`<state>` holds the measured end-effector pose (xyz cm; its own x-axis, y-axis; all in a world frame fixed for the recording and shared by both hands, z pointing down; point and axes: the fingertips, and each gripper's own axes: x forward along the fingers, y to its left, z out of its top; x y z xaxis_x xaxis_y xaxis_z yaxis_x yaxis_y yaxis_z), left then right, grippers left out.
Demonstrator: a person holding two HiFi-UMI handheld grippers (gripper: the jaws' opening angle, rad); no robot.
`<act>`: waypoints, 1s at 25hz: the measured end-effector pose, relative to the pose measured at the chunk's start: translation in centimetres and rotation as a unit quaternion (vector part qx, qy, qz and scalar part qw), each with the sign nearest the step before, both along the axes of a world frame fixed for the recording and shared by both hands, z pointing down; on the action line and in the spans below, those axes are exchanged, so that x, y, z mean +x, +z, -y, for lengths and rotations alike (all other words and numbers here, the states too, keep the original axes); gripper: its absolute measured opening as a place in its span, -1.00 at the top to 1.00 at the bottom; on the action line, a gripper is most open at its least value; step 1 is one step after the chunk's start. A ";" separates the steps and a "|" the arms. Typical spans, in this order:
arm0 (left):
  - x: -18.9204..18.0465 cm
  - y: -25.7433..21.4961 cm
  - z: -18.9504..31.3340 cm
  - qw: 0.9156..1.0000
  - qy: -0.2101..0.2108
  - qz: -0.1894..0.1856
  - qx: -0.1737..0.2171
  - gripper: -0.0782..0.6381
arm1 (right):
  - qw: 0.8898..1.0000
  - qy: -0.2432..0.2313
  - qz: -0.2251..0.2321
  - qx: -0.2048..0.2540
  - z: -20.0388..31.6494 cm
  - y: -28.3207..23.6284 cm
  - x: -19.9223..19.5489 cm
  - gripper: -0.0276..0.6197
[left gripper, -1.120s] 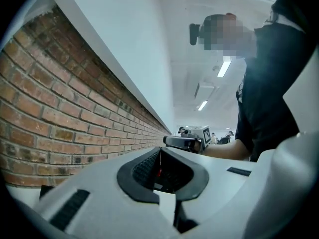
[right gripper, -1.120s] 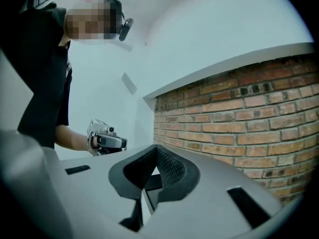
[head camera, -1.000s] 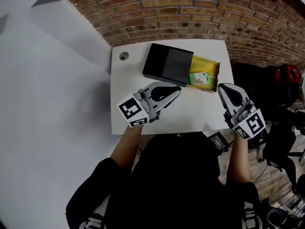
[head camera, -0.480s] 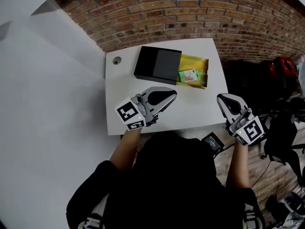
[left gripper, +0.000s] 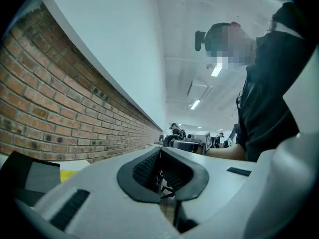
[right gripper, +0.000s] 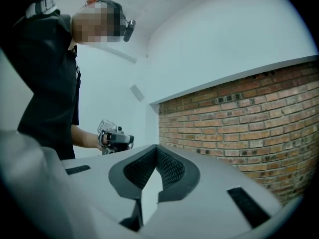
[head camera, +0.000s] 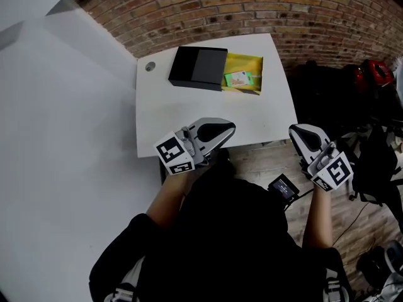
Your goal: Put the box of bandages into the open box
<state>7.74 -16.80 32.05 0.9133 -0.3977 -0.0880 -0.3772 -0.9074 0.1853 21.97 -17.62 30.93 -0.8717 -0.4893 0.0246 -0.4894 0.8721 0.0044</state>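
Observation:
The green box of bandages (head camera: pixel 238 79) lies inside the open yellow box (head camera: pixel 252 63) at the far side of the white table (head camera: pixel 189 121). A black lid (head camera: pixel 196 68) covers the yellow box's left part; the left gripper view shows that black lid (left gripper: pixel 29 175) low at the left. My left gripper (head camera: pixel 230 130) is shut and empty at the table's near edge, well short of the boxes. My right gripper (head camera: pixel 298 133) is shut and empty too, off the table's right side over the floor. Both point level. The left gripper (left gripper: pixel 159 151) and the right gripper (right gripper: pixel 157 148) show jaws closed on nothing.
A brick wall (head camera: pixel 264 11) runs behind the table. A round cable hole (head camera: pixel 150 67) sits at the table's far left corner. Dark bags and a red object (head camera: pixel 376 74) stand on the wooden floor (head camera: pixel 264 162) at the right. A small device (head camera: pixel 283 187) hangs near my waist.
Both grippers have drawn back from the boxes towards my body; the left has gone from over the table to its near edge, the right off its side. The bandage box stays in the yellow box.

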 end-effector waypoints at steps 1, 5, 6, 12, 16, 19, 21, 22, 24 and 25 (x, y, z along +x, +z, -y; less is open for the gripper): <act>0.7 0.2 -1.2 1.000 0.002 0.003 -0.003 0.74 | 1.000 -0.002 0.004 -0.001 -0.9 0.0 0.5 0.90; 2.6 0.9 -5.3 1.000 0.003 0.015 -0.011 0.74 | 1.000 -0.017 0.021 -0.003 -4.5 0.3 1.6 0.90; 2.9 1.0 -6.2 1.000 0.001 0.016 -0.013 0.74 | 0.999 -0.021 0.024 -0.004 -5.3 0.5 1.7 0.90; 4.1 2.9 -11.8 0.999 0.002 0.038 -0.034 0.74 | 0.998 -0.043 0.042 -0.025 -10.3 2.9 1.8 0.90; 4.1 2.9 -14.4 0.998 0.004 0.051 -0.036 0.74 | 0.996 -0.058 0.051 -0.034 -12.7 3.6 0.7 0.90; 3.7 2.6 -15.7 0.998 0.006 0.054 -0.039 0.74 | 0.995 -0.071 0.055 -0.037 -14.6 3.3 -0.6 0.90; 3.4 2.3 -16.4 0.998 0.013 0.055 -0.038 0.73 | 0.994 -0.078 0.058 -0.039 -15.7 3.0 -1.5 0.90; 3.2 2.1 -16.7 0.998 0.017 0.055 -0.036 0.74 | 0.994 -0.079 0.060 -0.043 -16.3 2.9 -1.9 0.90; 2.8 1.9 -17.5 0.998 0.026 0.049 -0.032 0.74 | 0.994 -0.077 0.057 -0.052 -17.7 3.2 -2.6 0.90; 2.4 1.7 -17.9 0.998 0.030 0.046 -0.030 0.74 | 0.994 -0.075 0.052 -0.055 -18.4 3.4 -3.0 0.90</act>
<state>10.17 1.14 33.79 0.9390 -0.3433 0.0191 -0.3396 -0.9175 0.2071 18.98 0.74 34.32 -0.9352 -0.3533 -0.0238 -0.3468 0.9275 -0.1398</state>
